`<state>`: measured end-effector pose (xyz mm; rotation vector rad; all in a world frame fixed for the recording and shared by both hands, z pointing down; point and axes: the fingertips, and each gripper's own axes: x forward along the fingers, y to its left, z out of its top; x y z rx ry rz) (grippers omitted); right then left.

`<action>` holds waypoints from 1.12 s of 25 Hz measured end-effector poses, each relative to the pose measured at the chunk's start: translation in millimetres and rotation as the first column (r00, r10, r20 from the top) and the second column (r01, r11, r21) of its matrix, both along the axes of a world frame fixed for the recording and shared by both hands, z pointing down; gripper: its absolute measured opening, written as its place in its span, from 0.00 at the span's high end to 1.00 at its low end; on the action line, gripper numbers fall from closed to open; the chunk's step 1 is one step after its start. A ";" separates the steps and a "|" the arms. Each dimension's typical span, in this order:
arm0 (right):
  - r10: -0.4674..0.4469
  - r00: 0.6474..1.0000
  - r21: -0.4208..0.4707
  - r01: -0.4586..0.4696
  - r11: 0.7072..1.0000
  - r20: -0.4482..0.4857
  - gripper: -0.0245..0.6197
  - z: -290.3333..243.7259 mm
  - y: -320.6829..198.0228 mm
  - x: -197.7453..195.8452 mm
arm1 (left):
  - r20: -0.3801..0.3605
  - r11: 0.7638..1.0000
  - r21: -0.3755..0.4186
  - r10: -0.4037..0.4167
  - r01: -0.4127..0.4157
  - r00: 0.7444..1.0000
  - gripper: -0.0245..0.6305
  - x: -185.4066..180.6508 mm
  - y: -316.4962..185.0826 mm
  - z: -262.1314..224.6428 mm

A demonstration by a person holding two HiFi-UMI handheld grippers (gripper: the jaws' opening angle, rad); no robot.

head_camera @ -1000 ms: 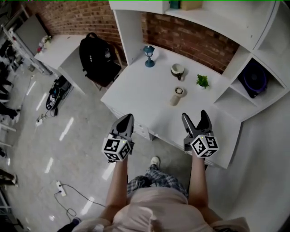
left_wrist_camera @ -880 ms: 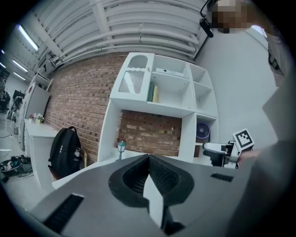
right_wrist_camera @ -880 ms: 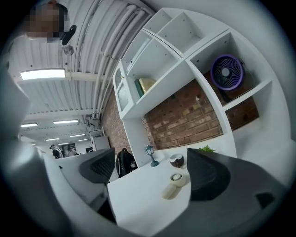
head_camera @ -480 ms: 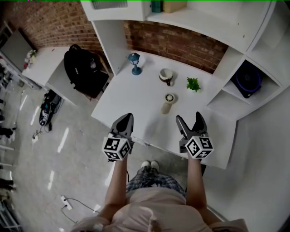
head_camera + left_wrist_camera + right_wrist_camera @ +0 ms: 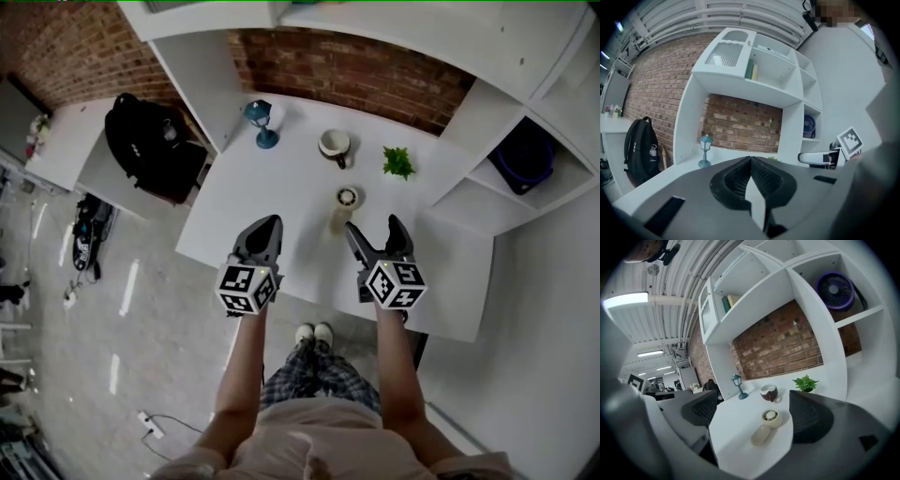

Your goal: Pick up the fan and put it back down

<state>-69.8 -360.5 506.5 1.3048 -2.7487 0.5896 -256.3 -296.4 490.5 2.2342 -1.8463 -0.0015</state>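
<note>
Head view: right gripper (image 5: 373, 228), jaws apart, now nearer handheld fan (image 5: 343, 208).

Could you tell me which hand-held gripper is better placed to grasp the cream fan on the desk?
Right: the right hand-held gripper is open with the cream fan framed between its jaws ahead; the left hand-held gripper is shut, farther off.

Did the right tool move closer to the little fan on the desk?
Yes. The right tool has gone forward over the white desk, from its front edge toward the small cream fan, now just ahead of its open jaws.
</note>
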 end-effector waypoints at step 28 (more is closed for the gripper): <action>0.044 0.872 -0.390 -0.263 0.882 -0.487 0.40 194.8 -56.2 -72.0 | -0.081 0.985 -0.170 0.021 -0.034 0.996 0.92 -25.7 -78.2 115.7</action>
